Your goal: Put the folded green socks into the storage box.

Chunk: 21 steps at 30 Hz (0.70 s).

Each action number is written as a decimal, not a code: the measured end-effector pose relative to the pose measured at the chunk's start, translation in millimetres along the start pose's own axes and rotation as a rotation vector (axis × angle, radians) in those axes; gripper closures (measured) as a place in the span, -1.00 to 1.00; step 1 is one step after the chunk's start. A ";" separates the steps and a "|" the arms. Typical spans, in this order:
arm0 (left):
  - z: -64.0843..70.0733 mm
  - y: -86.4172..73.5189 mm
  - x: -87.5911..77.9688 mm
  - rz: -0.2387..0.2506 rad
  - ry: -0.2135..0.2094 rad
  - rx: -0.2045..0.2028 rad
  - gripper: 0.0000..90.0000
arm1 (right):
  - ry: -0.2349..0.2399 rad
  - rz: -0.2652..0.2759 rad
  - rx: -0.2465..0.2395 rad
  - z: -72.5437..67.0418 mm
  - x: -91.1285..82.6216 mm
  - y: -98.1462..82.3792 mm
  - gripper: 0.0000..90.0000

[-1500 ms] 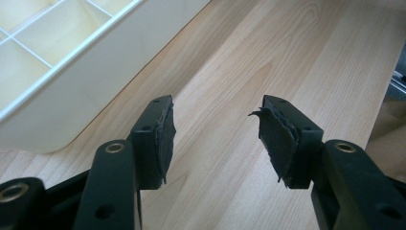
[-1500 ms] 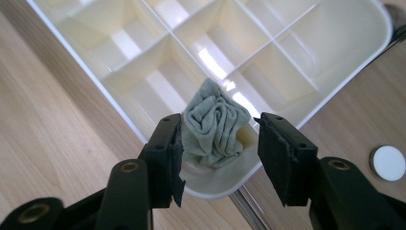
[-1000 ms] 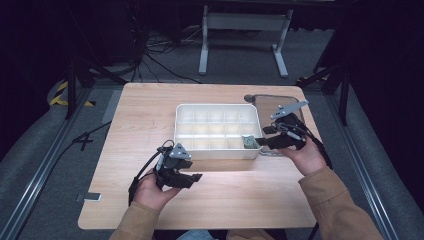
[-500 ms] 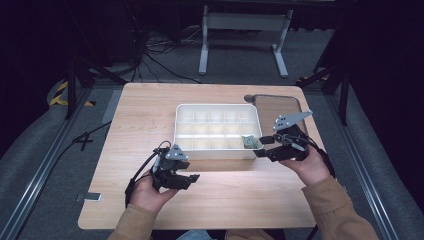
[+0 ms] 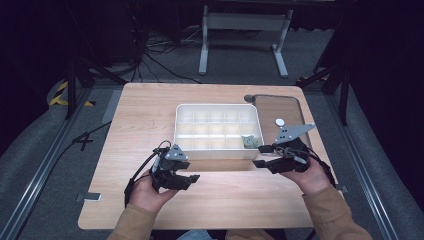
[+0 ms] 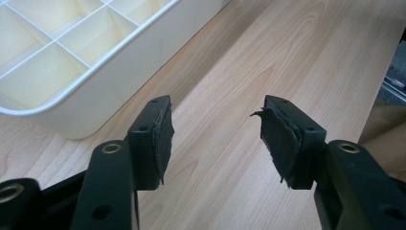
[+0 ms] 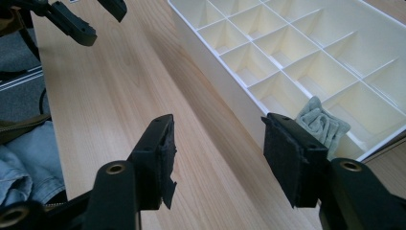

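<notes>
Right gripper (image 7: 215, 158): jaws wide, just been opening, nothing between. Its view shows a crumpled grey-green cloth (image 7: 321, 125) in the tray's (image 7: 239, 103) near corner compartment. Left gripper (image 6: 215, 139): jaws wide, empty, over bare table (image 6: 268, 62). High view adds a white disc (image 5: 279, 121). No writing legible.

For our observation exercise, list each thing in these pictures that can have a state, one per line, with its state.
Left hand-held gripper: jaws open, nothing between them, over bare table.
Right hand-held gripper: jaws just opened wider, nothing between them, beside the tray's near right corner.
Divided tray: upright on the table, lidless.
Crumpled green cloth: lying in the tray's near right compartment, untouched.
Other compartments: bare.
Brown board: flat on the table, right of the tray.
</notes>
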State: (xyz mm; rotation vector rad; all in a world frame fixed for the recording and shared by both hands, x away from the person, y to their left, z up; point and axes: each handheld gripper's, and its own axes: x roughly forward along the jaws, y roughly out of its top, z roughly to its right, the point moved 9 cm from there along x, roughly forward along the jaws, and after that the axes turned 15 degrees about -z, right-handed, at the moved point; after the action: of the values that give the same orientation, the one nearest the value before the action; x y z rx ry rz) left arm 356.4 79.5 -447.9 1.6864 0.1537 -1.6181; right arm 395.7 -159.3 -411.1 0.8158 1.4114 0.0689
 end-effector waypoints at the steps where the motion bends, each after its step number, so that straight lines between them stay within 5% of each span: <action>1: 0.0 0.0 0.0 0.000 0.000 0.000 0.01 | 0.000 0.000 0.000 0.0 0.0 0.0 0.01; 7: 1.2 0.8 0.6 -0.004 -0.005 0.007 0.01 | 0.028 -0.025 0.014 -6.6 4.6 -8.4 -0.01; 13: 2.0 0.8 0.0 -0.004 -0.009 0.006 0.01 | 0.042 -0.050 -0.025 -20.7 18.4 -24.9 -0.03; 21: 3.8 0.8 3.4 -0.021 -0.009 0.026 0.00 | 0.036 -0.082 0.018 -19.1 41.4 -41.9 -0.02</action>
State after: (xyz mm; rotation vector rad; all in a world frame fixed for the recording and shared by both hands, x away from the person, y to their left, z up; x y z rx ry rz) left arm 354.4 75.4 -450.1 1.7020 0.1471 -1.6499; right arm 369.8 -160.5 -467.3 0.7739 1.4797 0.0085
